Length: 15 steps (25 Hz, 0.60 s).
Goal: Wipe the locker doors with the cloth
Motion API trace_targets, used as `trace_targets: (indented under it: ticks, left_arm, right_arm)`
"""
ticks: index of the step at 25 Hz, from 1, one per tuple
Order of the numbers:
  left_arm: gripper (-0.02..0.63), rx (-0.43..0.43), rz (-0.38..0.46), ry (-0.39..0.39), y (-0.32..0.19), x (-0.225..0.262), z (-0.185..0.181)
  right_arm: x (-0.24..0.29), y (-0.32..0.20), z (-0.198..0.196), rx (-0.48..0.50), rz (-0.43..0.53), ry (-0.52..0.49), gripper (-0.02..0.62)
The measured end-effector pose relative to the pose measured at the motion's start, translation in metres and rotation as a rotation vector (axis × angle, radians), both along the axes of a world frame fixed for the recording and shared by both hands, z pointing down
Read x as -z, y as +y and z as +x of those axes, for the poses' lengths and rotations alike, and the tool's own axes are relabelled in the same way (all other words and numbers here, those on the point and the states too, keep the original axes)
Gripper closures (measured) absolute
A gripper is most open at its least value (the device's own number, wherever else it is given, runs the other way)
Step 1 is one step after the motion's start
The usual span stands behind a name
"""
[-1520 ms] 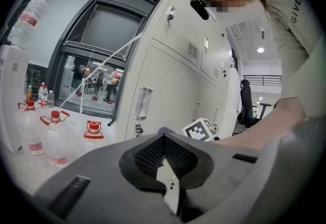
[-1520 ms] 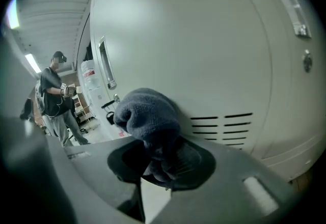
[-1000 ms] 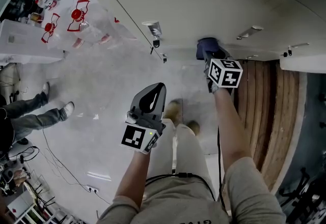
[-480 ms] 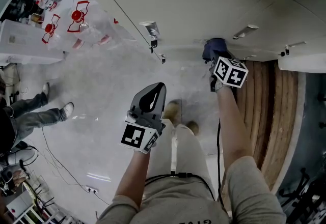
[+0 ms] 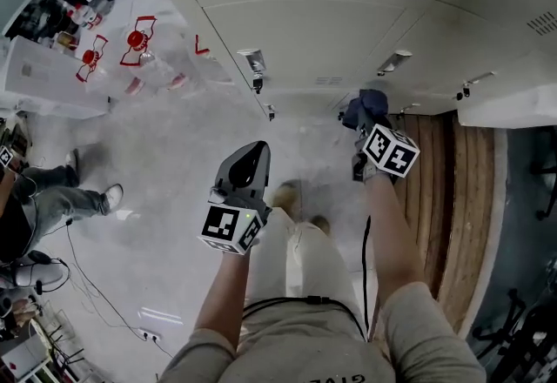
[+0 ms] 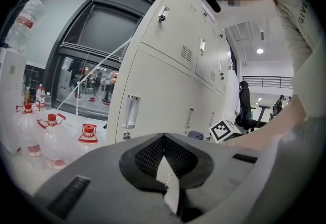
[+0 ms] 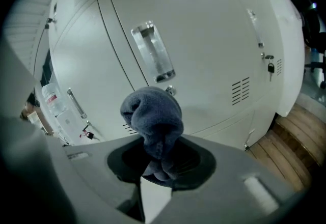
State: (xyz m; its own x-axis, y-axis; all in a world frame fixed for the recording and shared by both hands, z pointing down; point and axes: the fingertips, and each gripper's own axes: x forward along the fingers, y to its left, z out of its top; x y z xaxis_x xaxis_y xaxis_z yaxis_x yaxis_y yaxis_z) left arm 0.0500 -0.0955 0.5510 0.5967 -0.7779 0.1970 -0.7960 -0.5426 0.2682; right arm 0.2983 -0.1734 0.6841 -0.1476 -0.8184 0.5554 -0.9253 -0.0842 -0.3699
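The cloth (image 7: 153, 118), a dark blue-grey wad, was seen clenched in the right gripper (image 7: 157, 166), bunched up above the jaws and bulging out past their tips. It was held up against a pale locker door (image 7: 209, 39), just under that door's recessed metal handle (image 7: 153, 52) and beside a small round lock (image 7: 170, 89). Whether the fabric was actually pressed to the metal could not be told from any view. A slotted vent (image 7: 240, 90) was seen lower on the same door, and planks of wooden floor (image 7: 288, 139) were visible at the foot of the lockers.

From the head view, the right gripper (image 5: 359, 131) was shown extended at arm's length toward the bottom row of locker doors (image 5: 322, 33), with the cloth (image 5: 365, 105) at its front end and its marker cube (image 5: 389, 151) turned up toward the camera.

The left gripper (image 5: 251, 162) was held well apart from the lockers, over the grey floor (image 5: 165, 155) and nearer the body. In its own view the left gripper (image 6: 164, 136) was shown clenched with its jaws met at the tips and nothing caught between them.

Clear plastic bottles (image 6: 51, 139) with red caps were seen standing on the floor to the left of the lockers. A bystander's legs (image 5: 52, 194) were visible at the left edge of the head view.
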Motion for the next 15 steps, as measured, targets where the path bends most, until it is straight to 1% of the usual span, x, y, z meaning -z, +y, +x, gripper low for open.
trace_targets:
  ticks: [9,15]
  left_arm:
    - [0.607,0.009,0.039,-0.017,0.011,0.05,-0.001]
    - [0.607,-0.001,0.056,-0.011,0.02,0.082,0.002]
  right_arm:
    - [0.081,0.03,0.008,0.045,0.071,0.027,0.494]
    - [0.138,0.039,-0.001,0.086,0.137,0.032,0.494]
